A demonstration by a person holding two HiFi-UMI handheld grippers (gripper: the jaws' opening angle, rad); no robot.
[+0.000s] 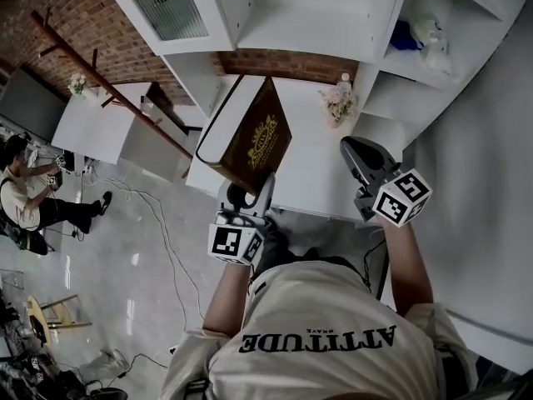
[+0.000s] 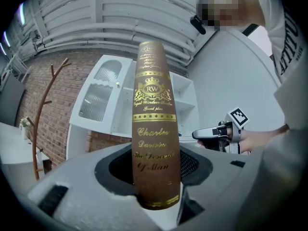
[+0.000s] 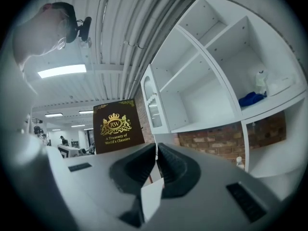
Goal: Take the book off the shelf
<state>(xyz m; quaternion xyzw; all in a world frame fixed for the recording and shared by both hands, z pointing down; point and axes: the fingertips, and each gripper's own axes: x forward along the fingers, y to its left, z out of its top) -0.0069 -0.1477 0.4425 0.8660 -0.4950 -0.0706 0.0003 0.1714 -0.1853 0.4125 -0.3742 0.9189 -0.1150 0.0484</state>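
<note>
A brown book (image 1: 254, 136) with a gold crest hangs tilted in the air in front of the white shelf unit (image 1: 316, 23), clear of its compartments. My left gripper (image 1: 248, 192) is shut on the book's lower end. In the left gripper view the gold-lettered spine (image 2: 154, 124) stands upright between the jaws of my left gripper (image 2: 155, 170). My right gripper (image 1: 350, 148) is shut and empty, to the right of the book. In the right gripper view its jaws (image 3: 156, 153) meet, with the book's cover (image 3: 117, 125) to the left behind them.
A white tabletop (image 1: 321, 177) lies under the book, with a small vase of flowers (image 1: 339, 102) at its back. A blue object (image 1: 405, 36) and white items sit in a shelf compartment. A wooden rack (image 1: 108, 90) and a seated person (image 1: 25, 194) are at left.
</note>
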